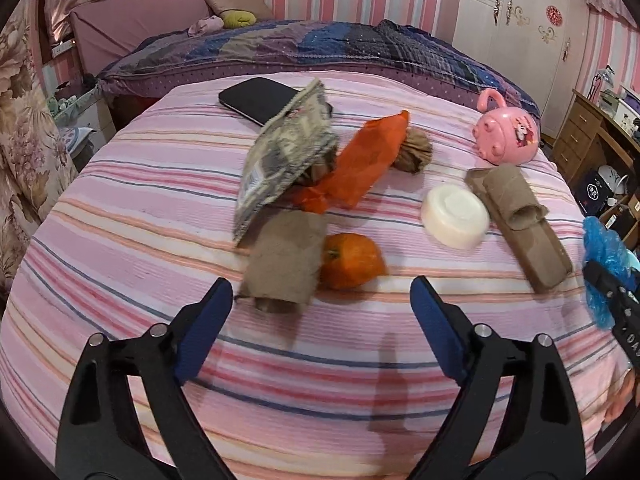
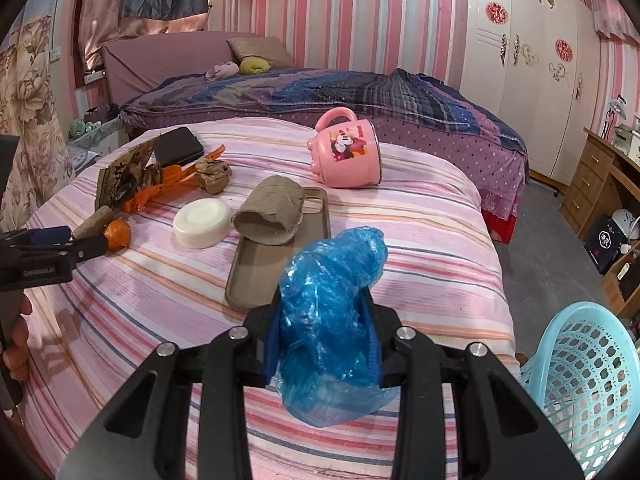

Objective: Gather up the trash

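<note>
My right gripper (image 2: pixel 324 344): fingers partly closed, clamped on the crumpled blue plastic bag (image 2: pixel 332 320), held above the striped bed (image 2: pixel 420 240) near its edge, with the light blue basket (image 2: pixel 580 380) just to the right. My left gripper (image 1: pixel 320 320): fingers spread wide, holding nothing, hovering over the bed just short of the brown paper wad (image 1: pixel 286 260) and the orange (image 1: pixel 352 260).

Striped bed (image 1: pixel 120 216) carries phone (image 1: pixel 256 98), mug (image 1: pixel 506 136), orange (image 1: pixel 350 260), soap (image 1: pixel 454 216), wrappers (image 1: pixel 288 156)
</note>
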Available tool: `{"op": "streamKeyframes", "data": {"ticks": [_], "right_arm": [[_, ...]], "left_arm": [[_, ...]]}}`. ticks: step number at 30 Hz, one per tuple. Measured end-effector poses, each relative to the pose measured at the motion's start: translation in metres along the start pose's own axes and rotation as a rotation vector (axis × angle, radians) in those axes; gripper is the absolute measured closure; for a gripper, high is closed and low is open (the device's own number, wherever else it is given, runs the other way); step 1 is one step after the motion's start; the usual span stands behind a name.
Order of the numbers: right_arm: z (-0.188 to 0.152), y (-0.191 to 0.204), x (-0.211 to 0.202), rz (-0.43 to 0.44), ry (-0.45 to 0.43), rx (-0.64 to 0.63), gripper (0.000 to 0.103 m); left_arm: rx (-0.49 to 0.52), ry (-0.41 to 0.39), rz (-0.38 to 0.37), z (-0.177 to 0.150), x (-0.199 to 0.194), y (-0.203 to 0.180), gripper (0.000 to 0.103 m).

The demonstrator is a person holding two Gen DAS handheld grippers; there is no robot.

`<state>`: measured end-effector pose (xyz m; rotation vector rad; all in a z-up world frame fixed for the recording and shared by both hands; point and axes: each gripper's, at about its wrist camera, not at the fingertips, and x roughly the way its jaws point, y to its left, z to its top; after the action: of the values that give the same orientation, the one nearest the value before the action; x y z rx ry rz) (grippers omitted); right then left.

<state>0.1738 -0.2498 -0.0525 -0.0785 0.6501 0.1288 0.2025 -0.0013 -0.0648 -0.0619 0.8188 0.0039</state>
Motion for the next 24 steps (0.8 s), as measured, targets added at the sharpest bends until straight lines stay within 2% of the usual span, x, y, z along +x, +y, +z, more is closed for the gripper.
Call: {"op": "streamKeyframes", "data": {"ticks": [4, 7, 9, 11, 17, 24], "right_arm": [[0.0, -0.003, 0.0, 0.002, 0.006, 0.006, 0.069], [-0.001, -0.003, 0.001, 0.001, 0.009, 0.01, 0.069], [0.0, -0.003, 0.002, -0.002, 0.01, 0.011, 0.069], [0.0, -0.004, 0.003, -0.005, 0.011, 0.013, 0.069], [0.0, -0.004, 0.002, -0.011, 0.007, 0.016, 0.069], [0.0, -0.005, 0.003, -0.002, 0.004, 0.016, 0.069]], "left_arm": [[0.035, -0.019, -0.007, -0.006, -0.015, -0.015, 0.019], [0.047, -0.021, 0.005, -0.01, -0.021, -0.02, 0.031], [0.034, -0.002, -0.044, -0.011, -0.021, -0.021, 0.038], [0.045, 0.021, -0.063, -0.01, -0.014, -0.023, 0.039], [0.003, 0.066, 0.002, 0.002, 0.022, -0.007, 0.039], [0.023, 0.035, 0.024, 0.012, 0.029, -0.014, 0.04]]}}
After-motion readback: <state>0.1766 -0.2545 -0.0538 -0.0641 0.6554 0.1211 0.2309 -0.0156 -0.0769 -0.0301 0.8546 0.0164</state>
